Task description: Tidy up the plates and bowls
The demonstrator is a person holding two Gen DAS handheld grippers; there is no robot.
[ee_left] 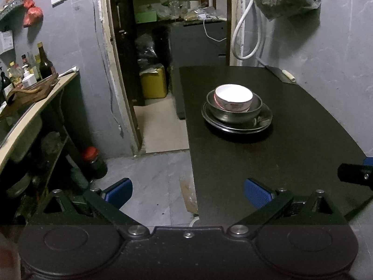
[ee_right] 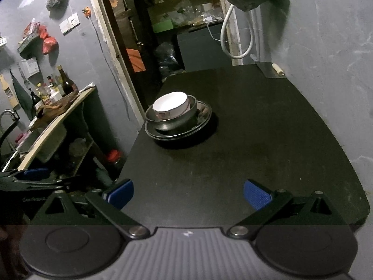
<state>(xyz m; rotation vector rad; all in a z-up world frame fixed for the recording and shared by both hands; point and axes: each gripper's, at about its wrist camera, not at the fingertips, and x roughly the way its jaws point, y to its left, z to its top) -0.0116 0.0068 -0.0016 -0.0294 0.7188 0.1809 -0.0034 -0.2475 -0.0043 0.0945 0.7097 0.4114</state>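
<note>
One stack stands on the black table [ee_left: 291, 154] [ee_right: 268, 144]. A white bowl [ee_left: 233, 97] [ee_right: 170, 105] sits inside a steel bowl [ee_left: 235, 114] [ee_right: 172, 119], which rests on steel plates [ee_left: 264, 121] [ee_right: 202, 121]. My left gripper [ee_left: 188, 193] is open, well short of the stack, hanging over the table's left edge and the floor. My right gripper [ee_right: 188, 193] is open too, above the near part of the table, with the stack ahead and to its left. Both hold nothing. In the left wrist view, part of the right gripper shows at the right edge [ee_left: 354, 172].
A cleaver [ee_left: 282, 74] [ee_right: 270, 69] lies at the table's far right corner by the wall. A counter [ee_left: 35, 114] [ee_right: 58, 119] with bottles and a cutting board stands left. A red-lidded jar [ee_left: 93, 163] sits on the floor. An open doorway [ee_left: 163, 70] lies beyond the table.
</note>
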